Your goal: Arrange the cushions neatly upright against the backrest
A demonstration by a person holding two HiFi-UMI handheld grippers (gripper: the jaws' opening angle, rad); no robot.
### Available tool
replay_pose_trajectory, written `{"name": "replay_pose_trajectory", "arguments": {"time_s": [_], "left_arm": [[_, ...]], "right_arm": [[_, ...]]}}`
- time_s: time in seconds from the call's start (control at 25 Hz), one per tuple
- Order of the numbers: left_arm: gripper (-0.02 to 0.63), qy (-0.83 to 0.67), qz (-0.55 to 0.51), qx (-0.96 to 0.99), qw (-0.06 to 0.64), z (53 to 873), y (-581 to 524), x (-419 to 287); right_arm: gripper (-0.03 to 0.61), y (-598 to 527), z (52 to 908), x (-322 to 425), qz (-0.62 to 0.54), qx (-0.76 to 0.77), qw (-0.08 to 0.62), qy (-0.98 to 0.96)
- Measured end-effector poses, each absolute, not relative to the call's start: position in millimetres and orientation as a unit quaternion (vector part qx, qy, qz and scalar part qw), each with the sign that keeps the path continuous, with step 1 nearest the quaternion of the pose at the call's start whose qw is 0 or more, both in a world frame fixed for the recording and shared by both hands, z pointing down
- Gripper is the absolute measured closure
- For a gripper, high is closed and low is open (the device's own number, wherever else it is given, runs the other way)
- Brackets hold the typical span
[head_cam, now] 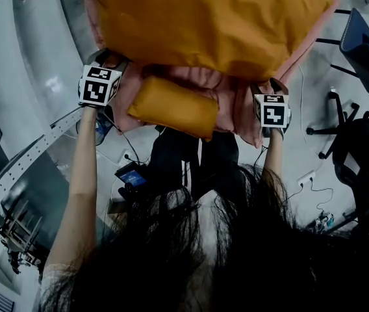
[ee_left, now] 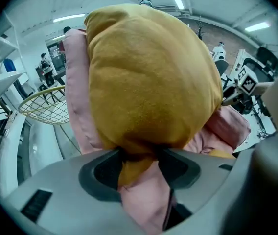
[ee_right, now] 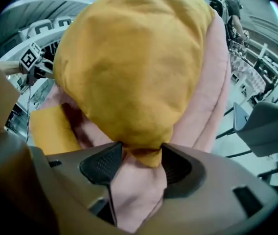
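A big mustard-yellow cushion (head_cam: 210, 18) lies against a pink cushion (head_cam: 236, 103), and both are held up off any surface. In the head view my left gripper (head_cam: 110, 62) grips their left corner and my right gripper (head_cam: 272, 88) their right corner. A smaller mustard cushion part (head_cam: 171, 106) hangs below the pink one. In the left gripper view my left gripper (ee_left: 139, 160) is shut on a yellow corner (ee_left: 134, 168) and pink fabric (ee_left: 146, 199). The right gripper (ee_right: 141, 160) likewise pinches the yellow cushion (ee_right: 134, 67) together with pink fabric (ee_right: 139, 190).
Dark office chairs (head_cam: 360, 148) stand on the floor at the right, with cables (head_cam: 314, 187) near them. A metal frame (head_cam: 22, 164) runs along the left. A yellow wire basket (ee_left: 46, 106) sits off to the left. My own dark hair fills the lower head view.
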State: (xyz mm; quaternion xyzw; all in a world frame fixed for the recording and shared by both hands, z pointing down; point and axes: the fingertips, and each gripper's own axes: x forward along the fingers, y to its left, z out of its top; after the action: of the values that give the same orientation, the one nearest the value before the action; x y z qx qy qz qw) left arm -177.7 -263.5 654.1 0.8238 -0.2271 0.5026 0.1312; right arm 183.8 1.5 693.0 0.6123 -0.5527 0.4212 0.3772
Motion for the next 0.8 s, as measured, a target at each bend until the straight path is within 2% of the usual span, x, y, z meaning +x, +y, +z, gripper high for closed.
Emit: {"name": "replay_pose_trajectory", "arguments": {"time_s": [0.04, 0.2, 0.28, 0.4, 0.52, 0.8], "left_arm": [[0.384, -0.220, 0.503, 0.826, 0.128, 656.0, -262.3, -175.1], [0.470, -0.208, 0.535, 0.813, 0.096, 664.4, -252.7, -150.1], [0.493, -0.193, 0.560, 0.802, 0.081, 673.2, -241.4, -129.9], [0.502, -0.180, 0.574, 0.795, 0.081, 696.9, -231.4, -110.5], [0.502, -0.193, 0.559, 0.798, 0.114, 713.1, -240.3, -110.3], [0.502, -0.201, 0.563, 0.788, 0.151, 747.0, -258.0, -110.1]], "right_arm": [[0.320, -5.7, 699.1, 184.0, 0.424, 0.609, 0.375, -0.556], [0.424, -33.1, 709.0, 171.8, 0.397, 0.575, 0.413, -0.585], [0.454, -44.8, 712.2, 167.7, 0.391, 0.578, 0.412, -0.586], [0.468, -57.0, 722.4, 169.5, 0.411, 0.591, 0.389, -0.575], [0.472, -65.1, 736.4, 169.1, 0.436, 0.578, 0.381, -0.576], [0.482, -77.4, 772.0, 165.6, 0.475, 0.544, 0.399, -0.565]]}}
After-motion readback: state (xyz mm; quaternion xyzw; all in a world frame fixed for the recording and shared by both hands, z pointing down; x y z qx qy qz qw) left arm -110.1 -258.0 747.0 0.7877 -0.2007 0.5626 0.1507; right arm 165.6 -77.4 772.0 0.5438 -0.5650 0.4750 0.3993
